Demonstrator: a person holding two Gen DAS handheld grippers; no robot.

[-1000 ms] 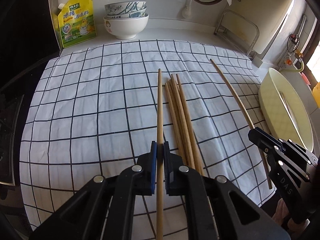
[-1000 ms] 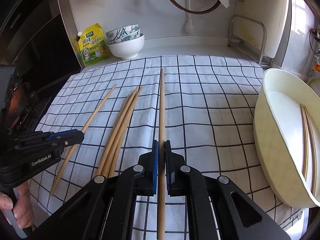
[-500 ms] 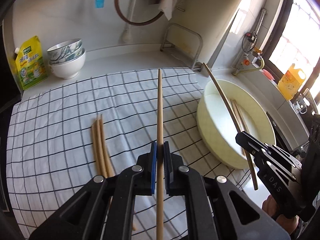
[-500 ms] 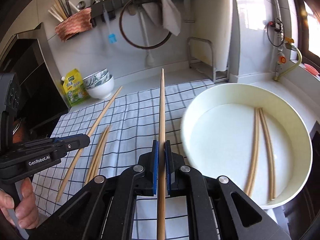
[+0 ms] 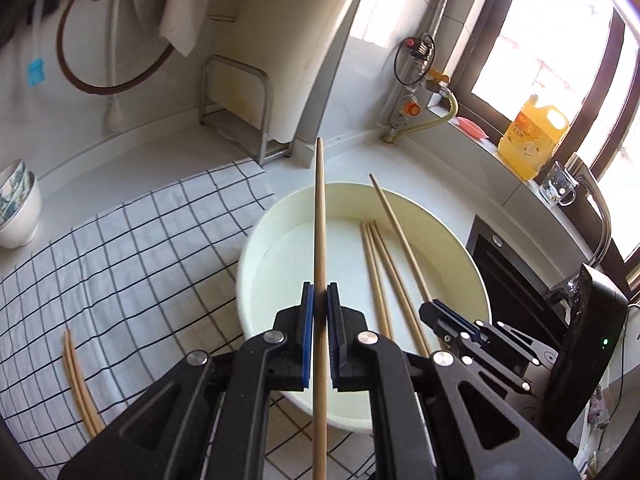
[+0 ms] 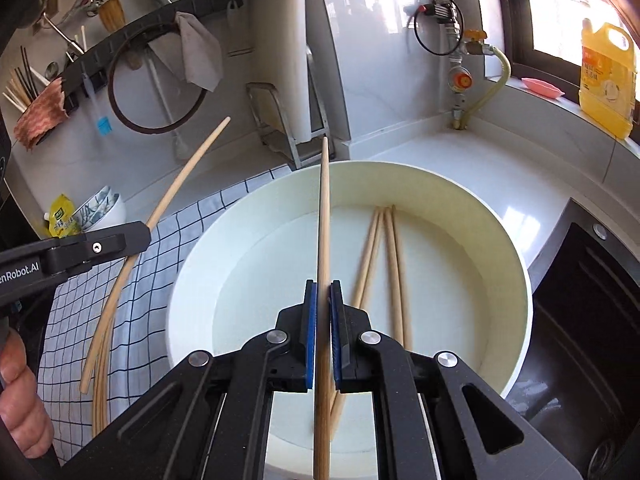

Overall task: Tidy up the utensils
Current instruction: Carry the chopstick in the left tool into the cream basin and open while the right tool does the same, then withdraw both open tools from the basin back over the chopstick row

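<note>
Nearest to us, at the bottom centre of each wrist view, both claws are clamped on a chopstick. The left claw (image 5: 319, 320) pinches the left-hand chopstick (image 5: 320, 220) between its blue pads, the stick running straight up the frame over the near-left part of the cream basin (image 5: 256, 240). The right claw (image 6: 323, 320) likewise grips the right-hand chopstick (image 6: 324, 216), which runs up the middle of its frame above the basin's interior.

Just beyond the claws, the basin already holds chopsticks: in the right wrist view we see a small bundle (image 6: 394, 272) lying on its floor, right of centre. They are partly blurred, so we would not give their count. We judge these as finished work.

The two sticks in the claws are, in our judgement, the step in hand: both are carried over or close to the basin and not yet let go.

Farther out, at the lower left of the left wrist view, a pair of chopsticks (image 5: 78, 384) remains on the checked cloth (image 5: 132, 264) covering the worktop, well apart from the basin. These appear to be what is left to collect; we see no other loose sticks on the cloth.
</note>
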